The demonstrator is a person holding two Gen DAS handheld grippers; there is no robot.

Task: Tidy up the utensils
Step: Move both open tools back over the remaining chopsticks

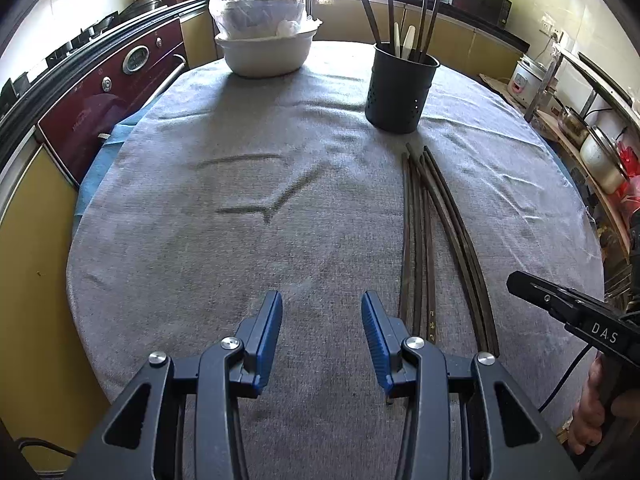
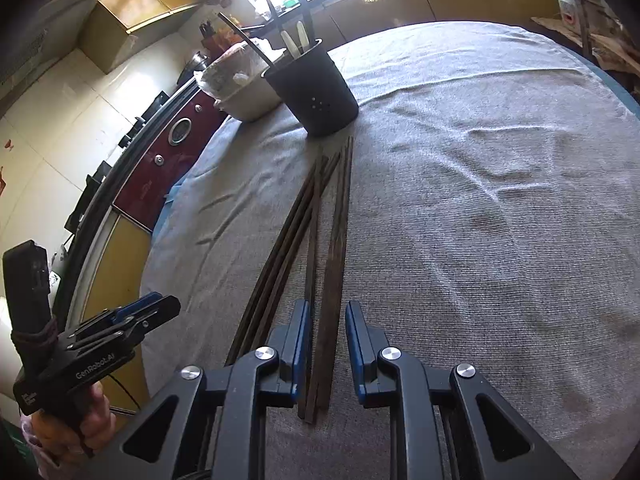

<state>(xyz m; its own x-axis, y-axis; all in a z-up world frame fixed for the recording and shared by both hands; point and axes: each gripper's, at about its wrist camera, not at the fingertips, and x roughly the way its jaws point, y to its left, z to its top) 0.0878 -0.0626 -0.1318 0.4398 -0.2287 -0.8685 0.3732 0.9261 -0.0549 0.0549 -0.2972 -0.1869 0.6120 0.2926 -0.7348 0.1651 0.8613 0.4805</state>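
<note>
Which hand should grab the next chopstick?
Probably the right. The right gripper already hangs open over the chopsticks on the cloth, while the left gripper is open above bare cloth beside them.

Dark chopsticks (image 1: 424, 236) lie loosely bundled at 6 o'clock of the upright black perforated holder (image 1: 400, 88), which contains more utensils.
</note>
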